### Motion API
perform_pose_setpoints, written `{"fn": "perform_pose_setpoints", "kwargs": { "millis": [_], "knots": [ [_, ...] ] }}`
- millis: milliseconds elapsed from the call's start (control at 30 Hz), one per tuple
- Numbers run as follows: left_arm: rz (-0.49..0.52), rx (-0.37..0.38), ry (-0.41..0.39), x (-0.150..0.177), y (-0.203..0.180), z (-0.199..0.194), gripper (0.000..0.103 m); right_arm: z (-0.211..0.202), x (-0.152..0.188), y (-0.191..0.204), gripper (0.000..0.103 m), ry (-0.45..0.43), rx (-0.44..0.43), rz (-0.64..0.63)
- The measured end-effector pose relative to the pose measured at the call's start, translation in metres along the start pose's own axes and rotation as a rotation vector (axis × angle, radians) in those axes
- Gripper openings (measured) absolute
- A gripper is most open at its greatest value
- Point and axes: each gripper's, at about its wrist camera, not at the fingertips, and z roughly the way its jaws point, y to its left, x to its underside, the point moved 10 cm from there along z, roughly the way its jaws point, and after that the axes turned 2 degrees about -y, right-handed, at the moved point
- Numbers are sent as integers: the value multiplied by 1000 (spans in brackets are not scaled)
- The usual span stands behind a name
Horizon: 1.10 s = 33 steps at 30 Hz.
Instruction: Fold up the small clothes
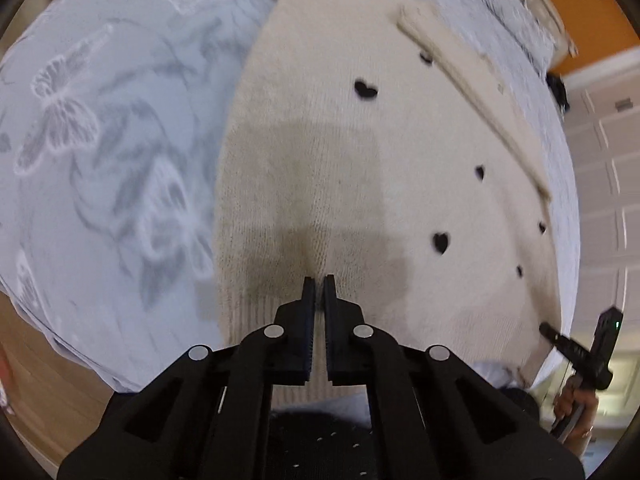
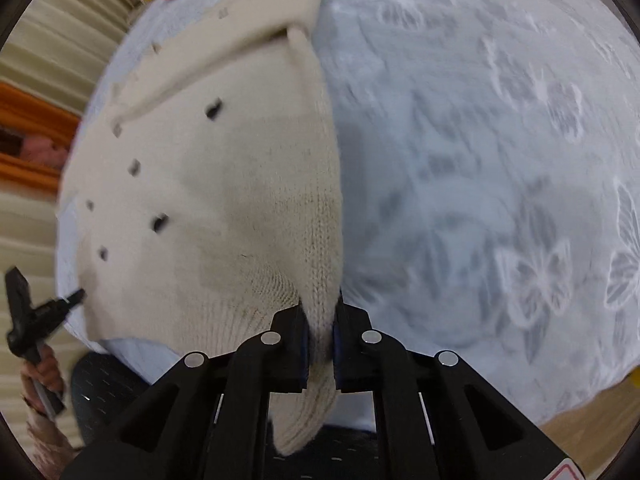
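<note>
The cream sweater (image 1: 320, 140) lies flat on the butterfly-print cloth (image 1: 100, 140), filling the frame's middle. Low centre, the left claw (image 1: 319, 280) hovers, fingers nearly together and empty. The right claw (image 2: 318, 312) is clamped on the hem; lift evenly, carry it across without dragging.

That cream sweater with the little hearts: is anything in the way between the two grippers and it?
Nothing visible is. The right gripper is already shut on the cream sweater at its ribbed hem. The left gripper hangs shut just over the knit, with only bare cloth ahead of its tips on the butterfly-print sheet.
</note>
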Motion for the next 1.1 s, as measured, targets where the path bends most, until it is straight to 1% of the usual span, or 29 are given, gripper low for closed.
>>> {"fn": "perform_pose_setpoints", "kwargs": {
  "millis": [33, 100, 133, 167, 200, 233, 267, 300, 333, 367, 400, 433, 467, 500, 533, 567, 600, 667, 700, 767, 800, 833, 867, 900, 933, 967, 1000, 1033, 1100],
  "knots": [
    [-6, -3, 15, 2, 2, 7, 3, 13, 7, -2, 7, 25, 35, -21],
    [-51, 37, 38, 4, 6, 11, 4, 30, 13, 3, 9, 43, 70, -65],
    [-78, 82, 14, -3, 8, 4, 6, 28, 9, 7, 10, 26, 93, -90],
    [-88, 113, -5, -8, 9, -4, 8, 23, 5, 9, 15, 13, 91, -88],
    [-99, 137, -48, -19, 15, -18, 10, 18, 2, 11, 21, 0, 94, -77],
    [-103, 132, -92, -30, 24, -30, 14, 7, -4, 9, 25, -27, 128, -62],
    [-110, 119, -125, -40, 32, -39, 32, -4, -12, 6, 30, -59, 173, -62],
    [-123, 95, -172, -56, 43, -49, 52, -15, -19, 4, 37, -103, 214, -66],
    [-163, 41, -268, -88, 70, -68, 56, -28, -29, 4, 41, -164, 255, -69],
    [-185, 22, -315, -109, 85, -79, 58, -38, -38, 10, 46, -218, 270, -75],
    [-234, -17, -396, -144, 113, -94, 62, -43, -44, 18, 48, -250, 266, -82],
    [-272, -33, -435, -163, 129, -102, 64, -47, -51, 32, 48, -294, 240, -90],
    [-325, -41, -485, -189, 149, -110, 68, -47, -57, 47, 51, -328, 201, -94],
    [-382, -40, -531, -213, 167, -115, 69, -43, -62, 63, 55, -348, 159, -103],
    [-465, -49, -576, -241, 194, -121, 69, -38, -66, 80, 55, -363, 113, -120],
    [-534, -43, -605, -267, 219, -123, 70, -34, -66, 91, 55, -371, 86, -132],
    [-601, -42, -611, -288, 242, -119, 70, -31, -66, 103, 55, -379, 56, -152],
    [-702, -49, -592, -311, 277, -106, 70, -17, -72, 133, 55, -403, 5, -205],
    [-757, -37, -581, -320, 293, -97, 70, -9, -73, 144, 55, -407, -12, -224],
    [-839, -5, -576, -329, 308, -82, 70, 6, -75, 163, 55, -407, -42, -263],
    [-884, 17, -575, -332, 315, -74, 70, 11, -70, 168, 55, -404, -56, -273],
    [-903, 14, -620, -337, 317, -73, 70, 19, -68, 173, 55, -399, -69, -283],
    [-888, -2, -656, -341, 318, -76, 69, 29, -64, 176, 55, -390, -75, -284],
    [-856, -31, -665, -345, 314, -76, 55, 37, -63, 176, 55, -376, -79, -281],
    [-827, -51, -662, -347, 311, -77, 38, 42, -62, 174, 55, -364, -72, -274],
    [-798, -61, -645, -351, 310, -75, 7, 43, -57, 171, 55, -352, -65, -269],
    [-782, -60, -646, -352, 309, -76, 9, 46, -55, 171, 55, -337, -65, -267],
    [-774, -63, -669, -357, 306, -79, 9, 47, -55, 169, 55, -331, -69, -264],
    [-716, -81, -735, -358, 285, -98, 8, 43, -55, 168, 55, -341, -93, -248]
  ]
}}
